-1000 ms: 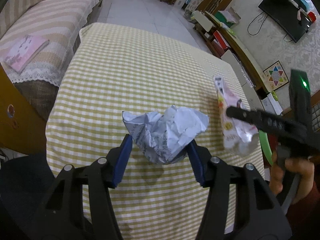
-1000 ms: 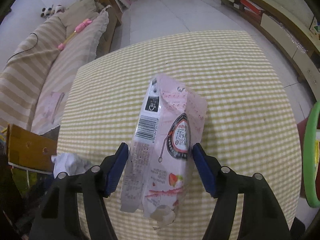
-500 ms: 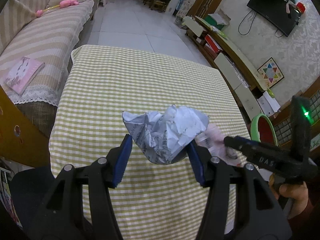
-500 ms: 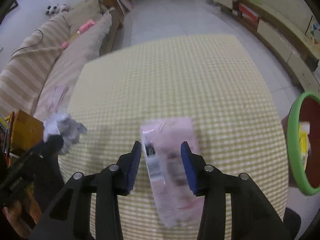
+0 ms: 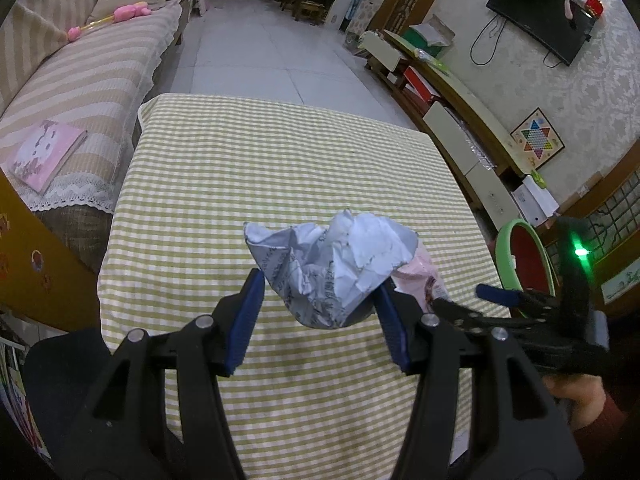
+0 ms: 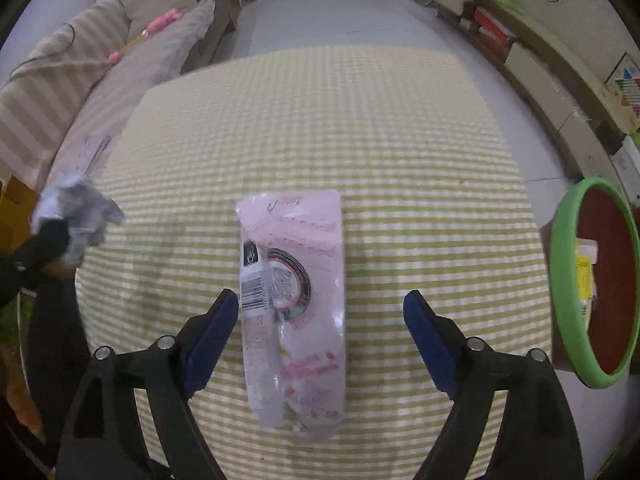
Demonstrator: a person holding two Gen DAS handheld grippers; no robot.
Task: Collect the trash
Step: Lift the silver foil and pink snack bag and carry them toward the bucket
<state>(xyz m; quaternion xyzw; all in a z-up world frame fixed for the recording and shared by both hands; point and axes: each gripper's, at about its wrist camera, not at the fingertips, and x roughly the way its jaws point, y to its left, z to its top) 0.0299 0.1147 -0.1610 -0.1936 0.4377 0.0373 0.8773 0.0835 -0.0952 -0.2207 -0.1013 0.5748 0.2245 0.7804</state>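
Observation:
My left gripper (image 5: pixel 320 294) is shut on a crumpled ball of white printed paper (image 5: pixel 332 264), held above the yellow checked tablecloth (image 5: pixel 280 168). The same paper (image 6: pixel 76 216) shows at the left of the right wrist view. My right gripper (image 6: pixel 322 304) has its jaws opening wide. A pink snack wrapper (image 6: pixel 296 300) is between them: its left edge is near the left pad and the right pad is well clear. I cannot tell whether it rests on the cloth (image 6: pixel 360 120). A green-rimmed red bin (image 6: pixel 560 280) stands off the table's right side, with yellow trash inside.
A striped sofa (image 5: pixel 80 80) with a pink book (image 5: pixel 44 156) runs along the table's left side. Low cabinets (image 5: pixel 460 132) line the right wall under a TV (image 5: pixel 536 12). The bin's rim (image 5: pixel 504 248) sits beyond the table's right edge. A hand (image 5: pixel 576 400) holds the right gripper.
The right gripper squeezed the pink wrapper half a second ago and has since spread wide, leaving it loose. The left gripper rose a little with the paper. The bin came further into view.

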